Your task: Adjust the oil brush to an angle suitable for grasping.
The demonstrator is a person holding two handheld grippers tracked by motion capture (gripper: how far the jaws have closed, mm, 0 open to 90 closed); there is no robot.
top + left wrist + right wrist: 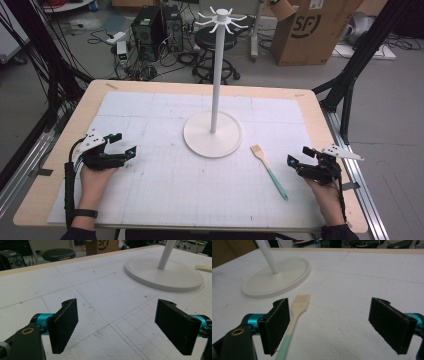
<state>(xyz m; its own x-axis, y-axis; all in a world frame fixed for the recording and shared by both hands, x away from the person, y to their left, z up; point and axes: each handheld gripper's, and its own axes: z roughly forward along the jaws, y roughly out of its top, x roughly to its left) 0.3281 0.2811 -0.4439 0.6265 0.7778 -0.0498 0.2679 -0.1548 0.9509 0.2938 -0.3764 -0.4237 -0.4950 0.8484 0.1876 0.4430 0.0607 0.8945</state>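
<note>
A white stand point(214, 131) with a round base, a tall pole and hooks at its top stands mid-table; its base appears in the left gripper view point(163, 275) and the right gripper view point(275, 277). A basting brush point(269, 171) with a cream head and mint-green handle lies flat to the right of the base. In the right gripper view the brush point(295, 315) runs beside the left jaw. My left gripper point(121, 144) rests open at the table's left, nothing between its jaws point(117, 327). My right gripper point(300, 156) is open at the right, just right of the brush, holding nothing point(329, 327).
A white gridded mat point(165, 175) covers the wooden table. Behind the table on the floor are a black stool point(215, 45), computer towers point(157, 30), cables and a cardboard box point(312, 30). Black frame posts stand at both sides.
</note>
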